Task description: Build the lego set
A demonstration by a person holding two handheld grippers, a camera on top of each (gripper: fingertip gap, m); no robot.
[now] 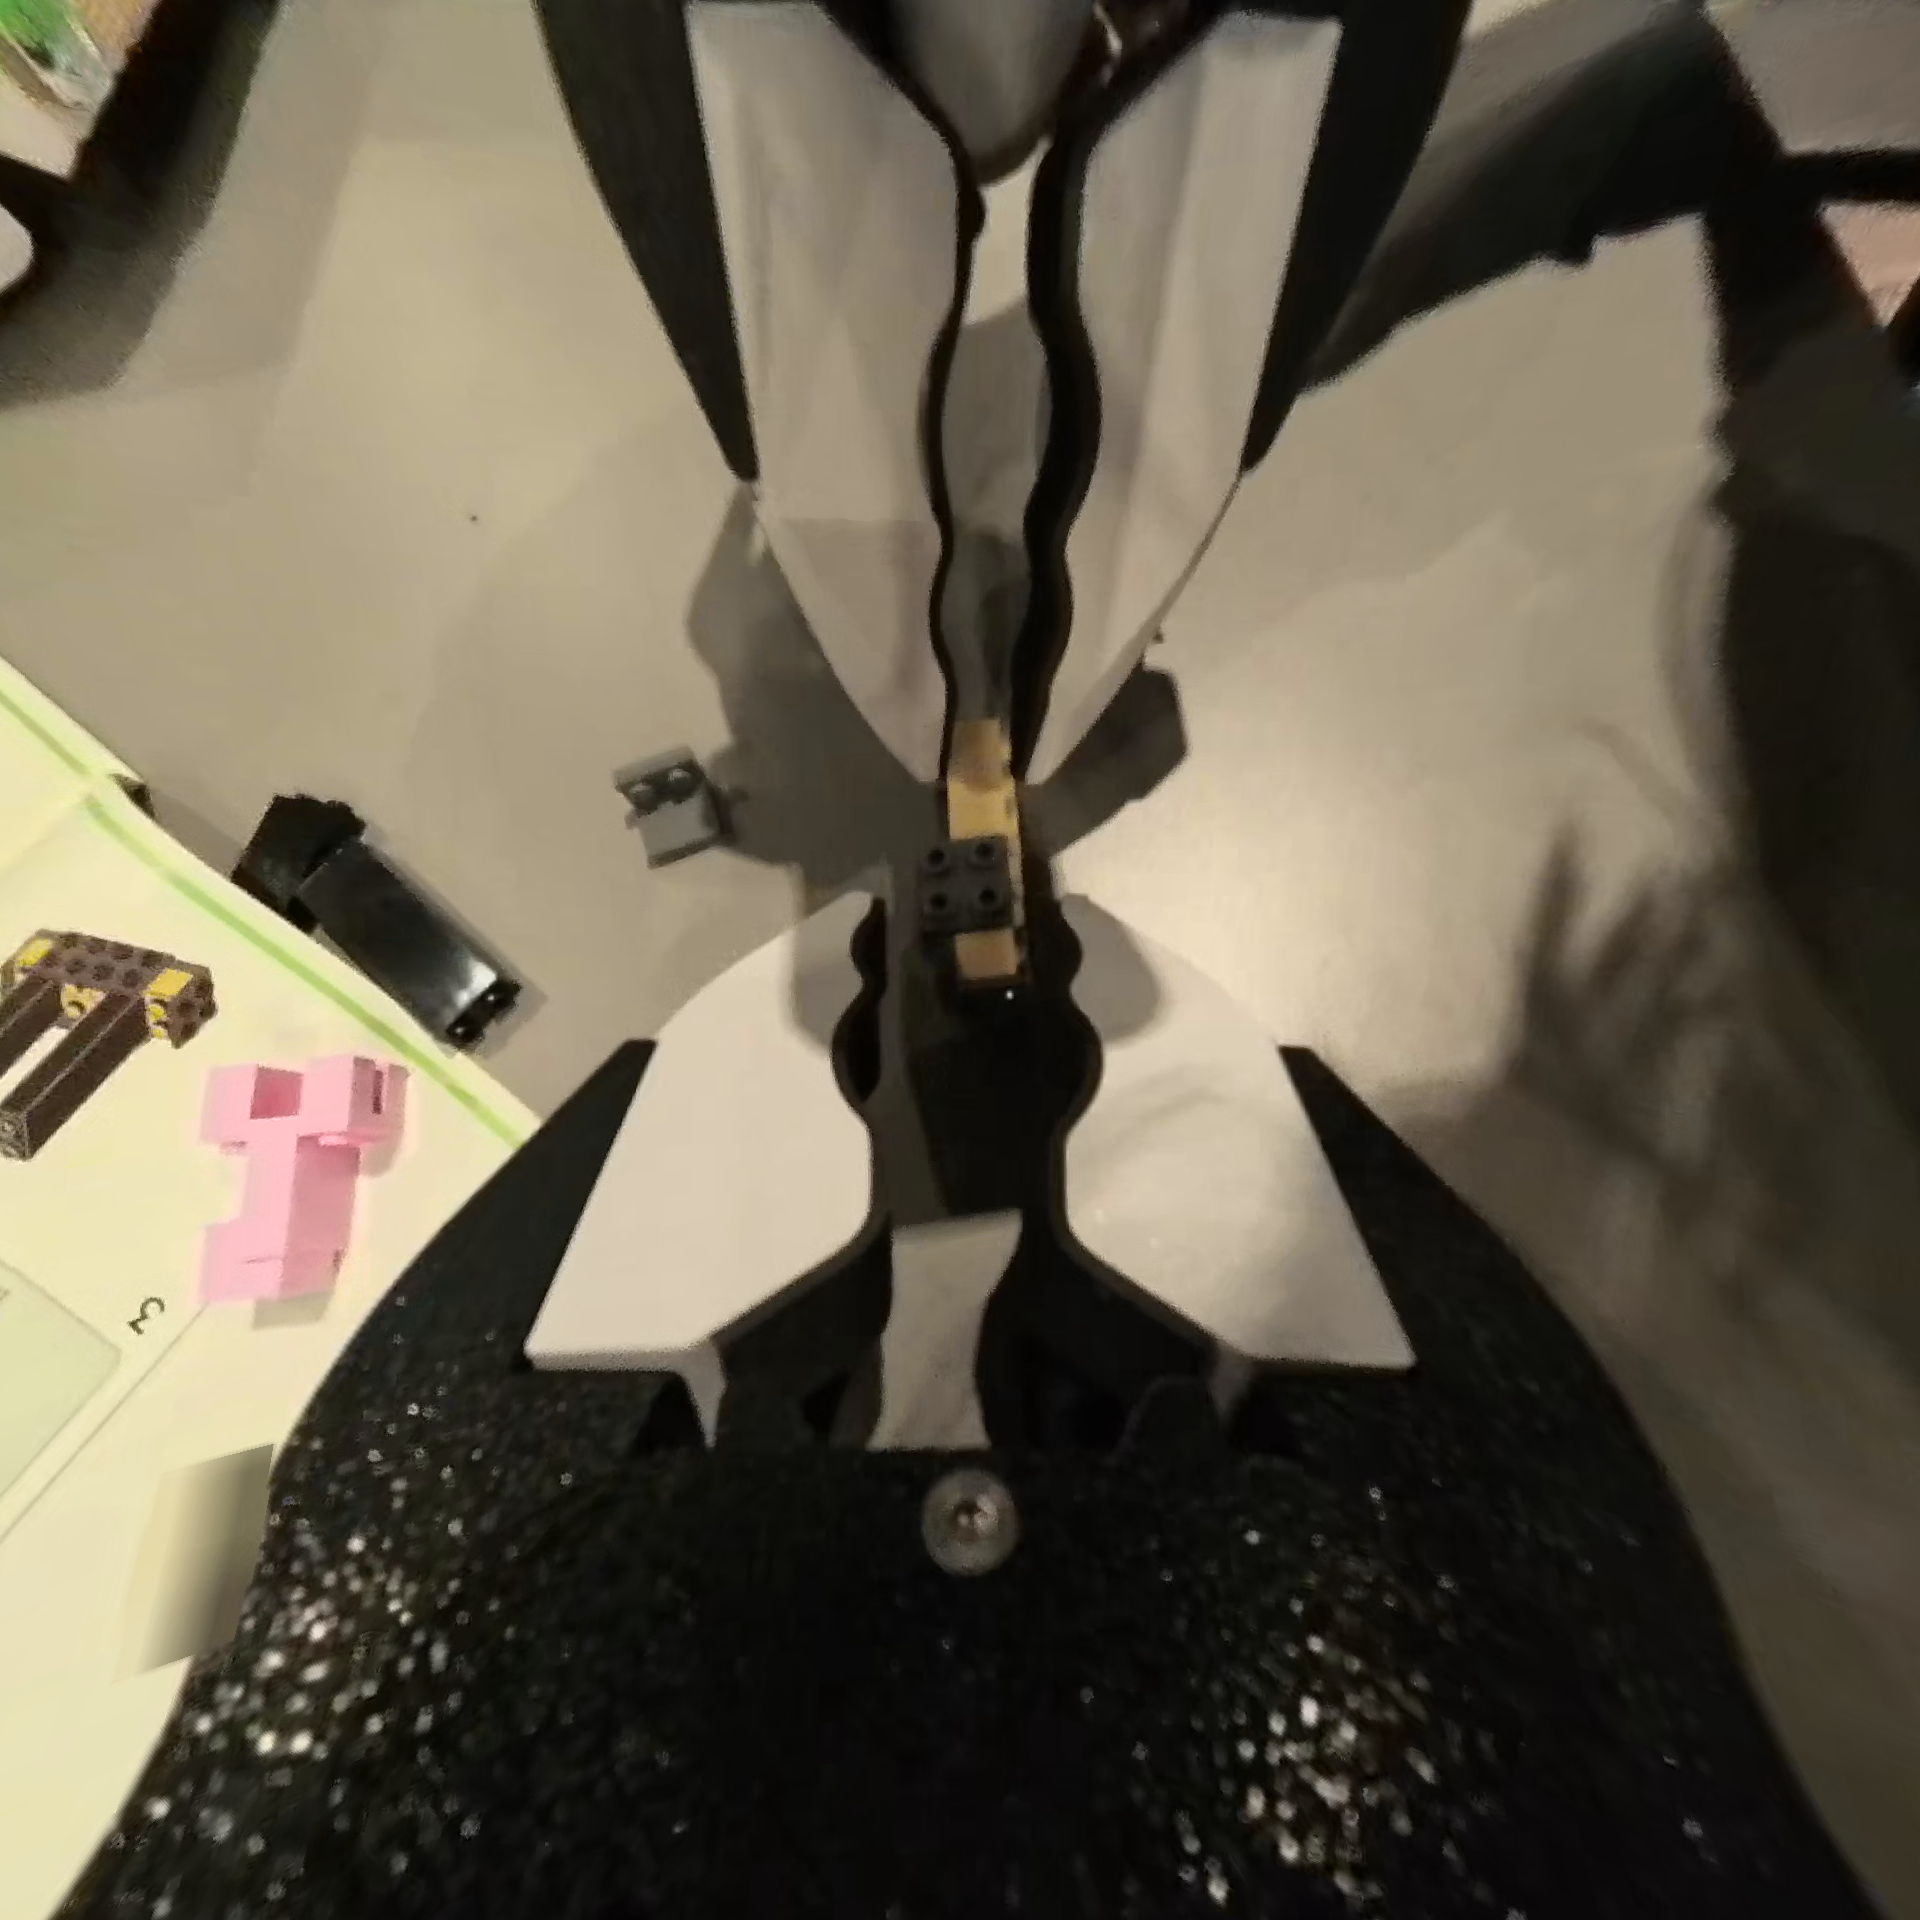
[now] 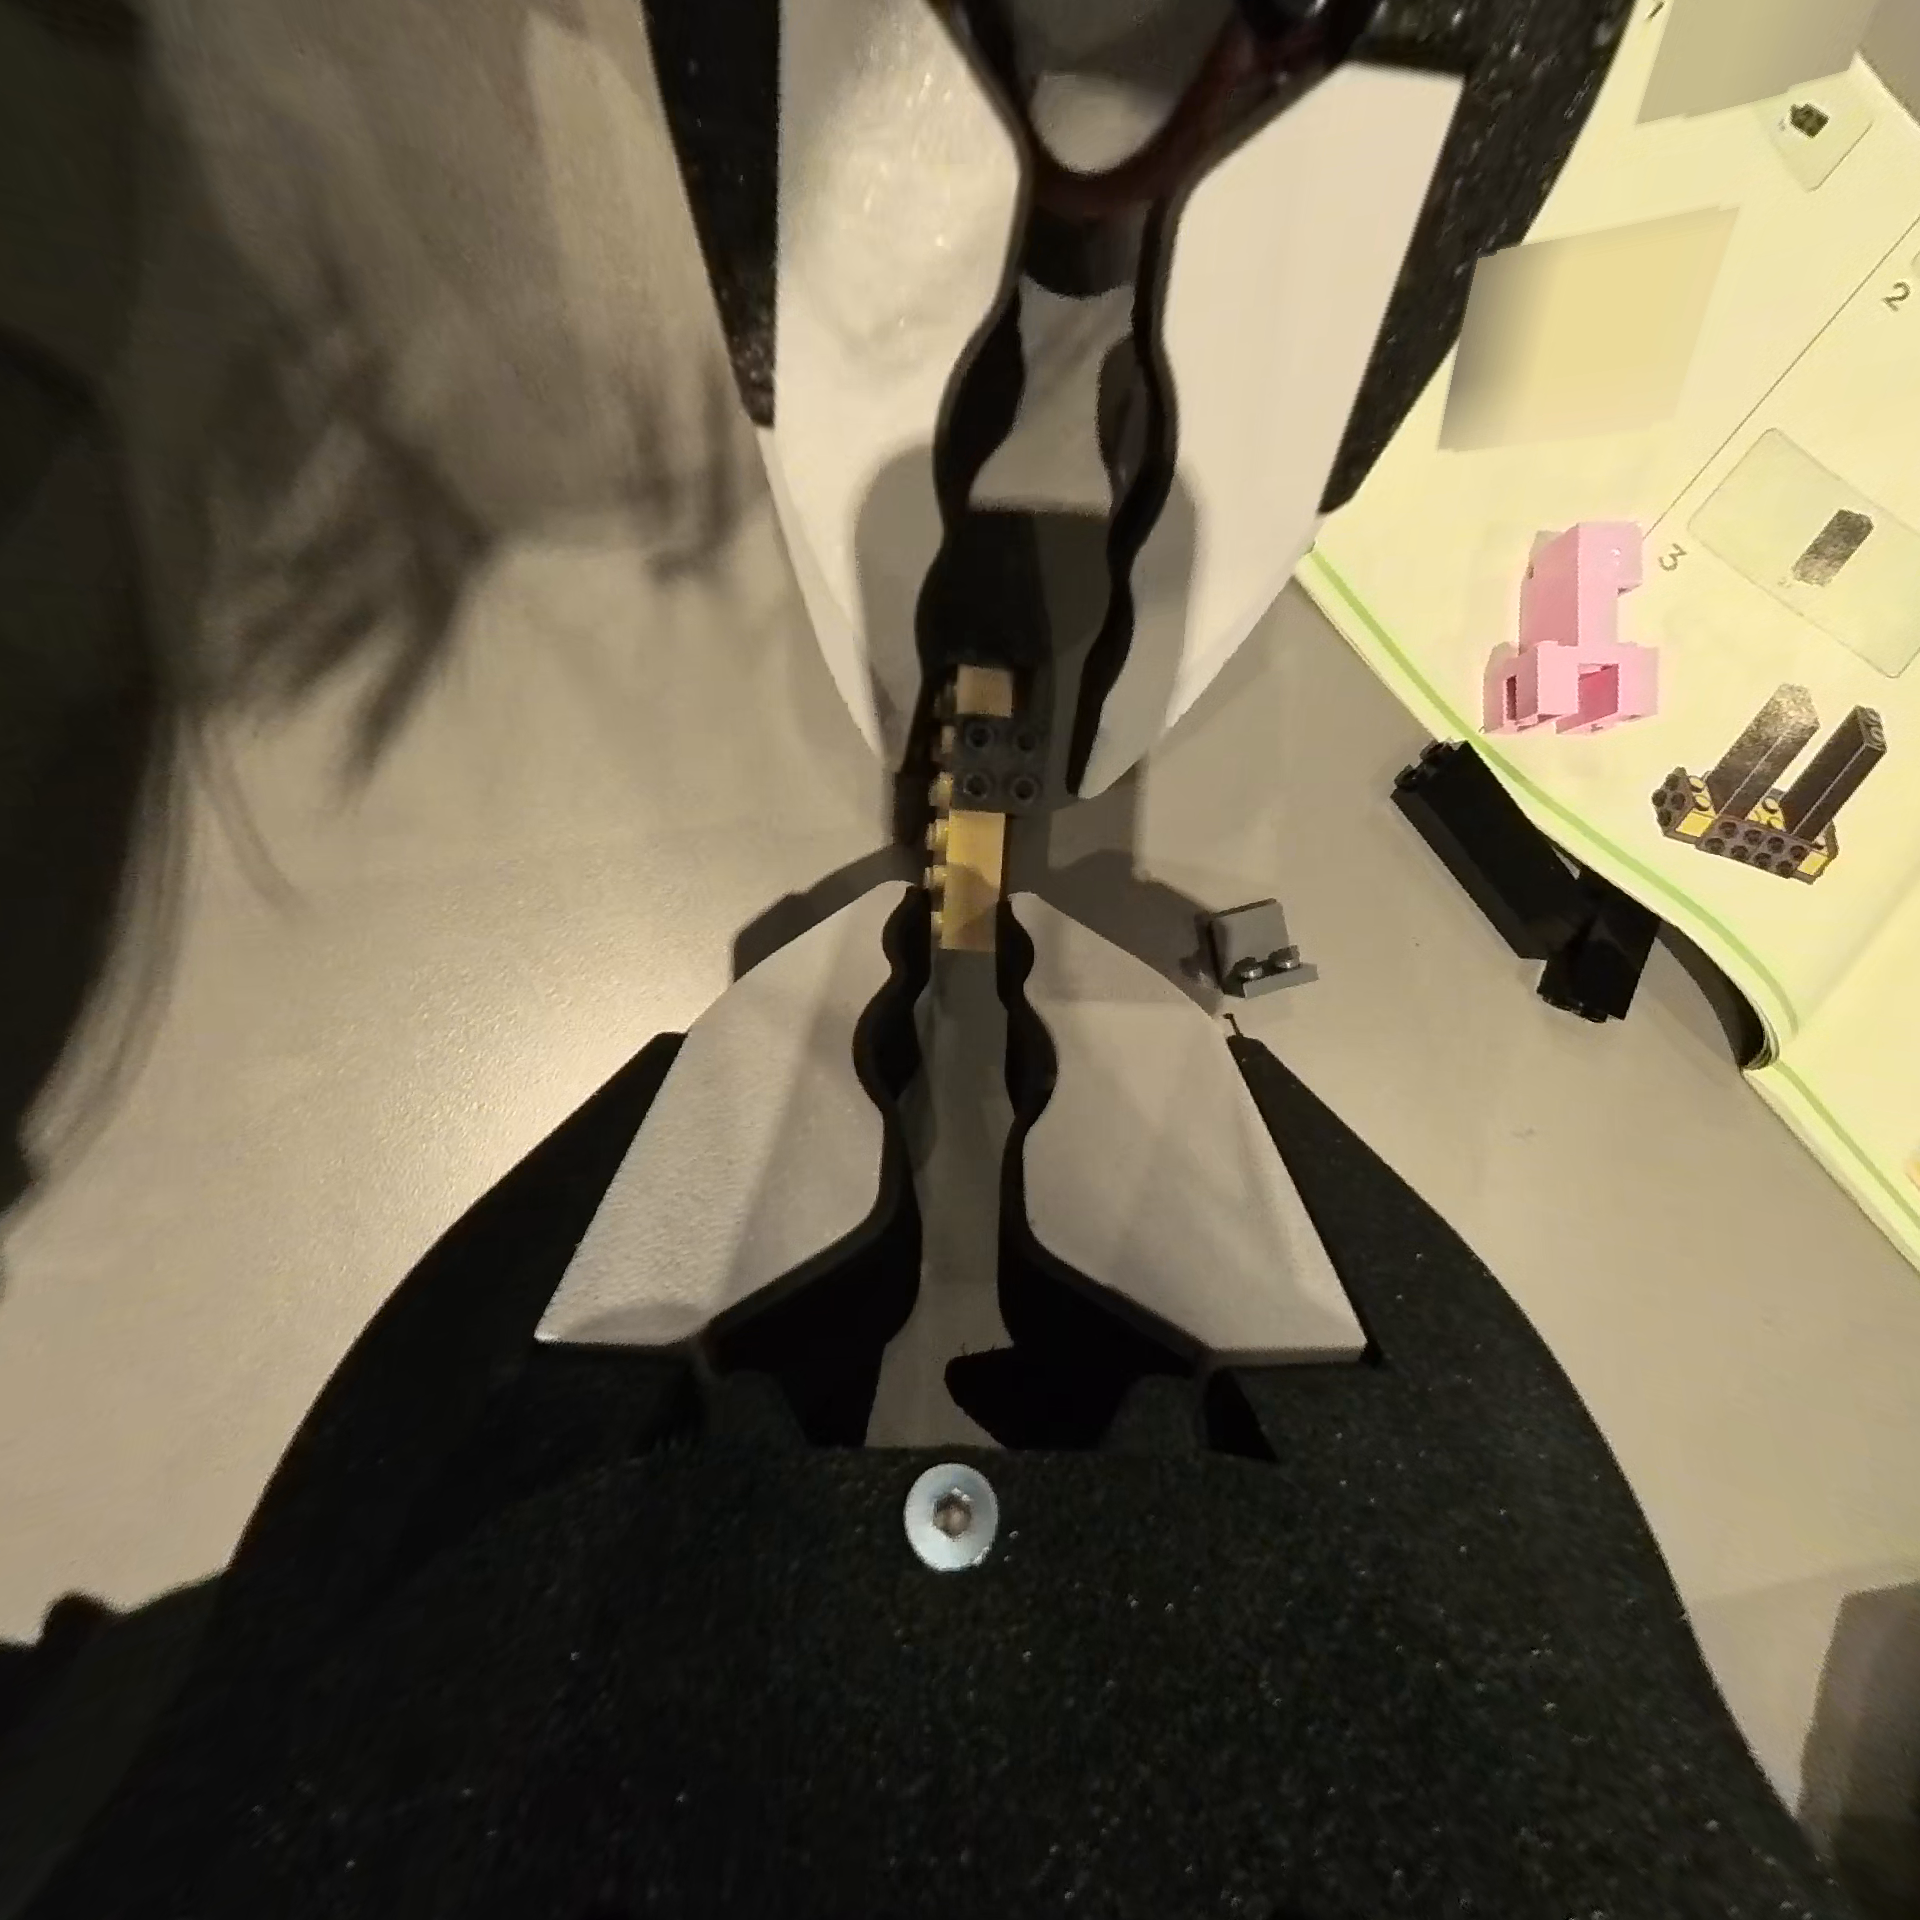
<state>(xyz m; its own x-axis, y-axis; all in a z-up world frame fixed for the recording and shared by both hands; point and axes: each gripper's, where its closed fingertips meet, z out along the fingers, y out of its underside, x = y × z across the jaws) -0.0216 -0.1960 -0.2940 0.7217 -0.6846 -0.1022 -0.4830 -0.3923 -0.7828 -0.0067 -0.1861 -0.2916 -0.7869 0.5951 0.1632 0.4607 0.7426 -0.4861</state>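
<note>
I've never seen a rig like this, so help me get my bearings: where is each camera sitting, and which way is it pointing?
Left wrist view: on the left gripper, looking along its white fingers down at the table; the right gripper enters from the top, both pinching the tan and dark lego assembly.
Right wrist view: on the right gripper, facing the opposite way; the left gripper enters from the top.
Shared: the assembly, grey bracket piece, black bricks, pink piece, instruction booklet.
</note>
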